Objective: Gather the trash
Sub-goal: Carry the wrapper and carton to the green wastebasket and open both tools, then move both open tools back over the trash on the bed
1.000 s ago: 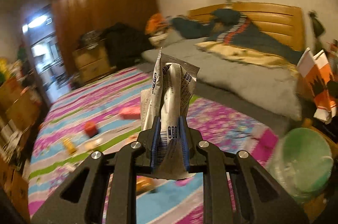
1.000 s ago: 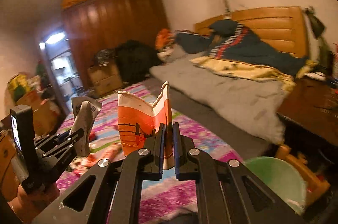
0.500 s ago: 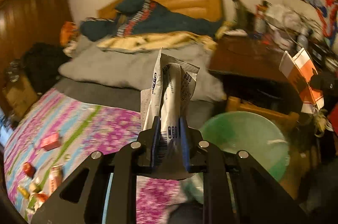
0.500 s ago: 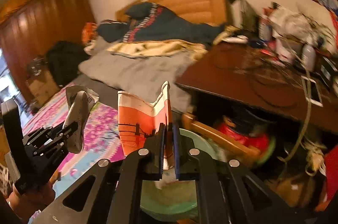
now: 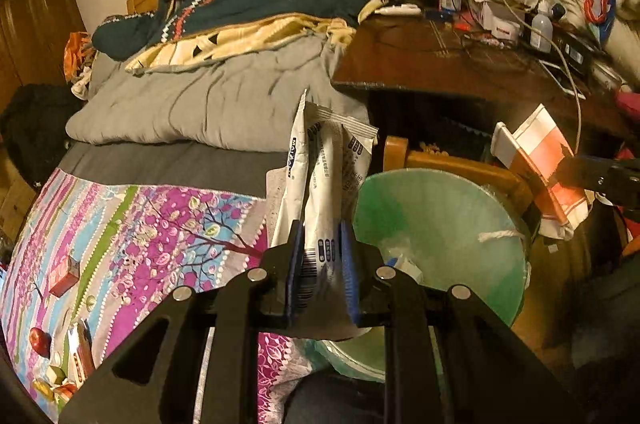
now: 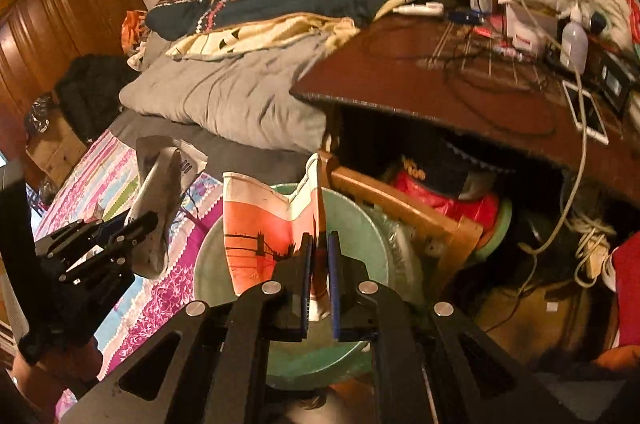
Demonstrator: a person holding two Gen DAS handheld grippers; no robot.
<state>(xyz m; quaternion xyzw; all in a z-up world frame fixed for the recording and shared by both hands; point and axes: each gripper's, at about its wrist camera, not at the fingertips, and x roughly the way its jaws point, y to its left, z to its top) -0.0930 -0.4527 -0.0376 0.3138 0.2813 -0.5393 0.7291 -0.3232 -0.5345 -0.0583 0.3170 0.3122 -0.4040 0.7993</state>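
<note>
My left gripper (image 5: 320, 256) is shut on a white crumpled wrapper (image 5: 328, 180) with dark print and a barcode, held upright at the near left rim of a green trash bin (image 5: 452, 208). My right gripper (image 6: 318, 260) is shut on an orange-and-white paper carton (image 6: 268, 224) with a bridge picture, held over the same bin (image 6: 360, 220). The right gripper and its carton (image 5: 540, 160) show at the right in the left wrist view. The left gripper (image 6: 116, 228) and wrapper (image 6: 160, 192) show at the left in the right wrist view.
Several small bits of trash (image 5: 62, 276) lie on the colourful striped bedspread (image 5: 140, 224). A grey duvet (image 5: 208, 100) covers the bed behind. A cluttered dark wooden desk (image 6: 460, 92) overhangs a wooden frame (image 6: 404, 204) right behind the bin.
Both grippers have swung right, away from the bedspread, toward the green bin by the desk. The bin now sits right beneath them. Both still hold their items.
</note>
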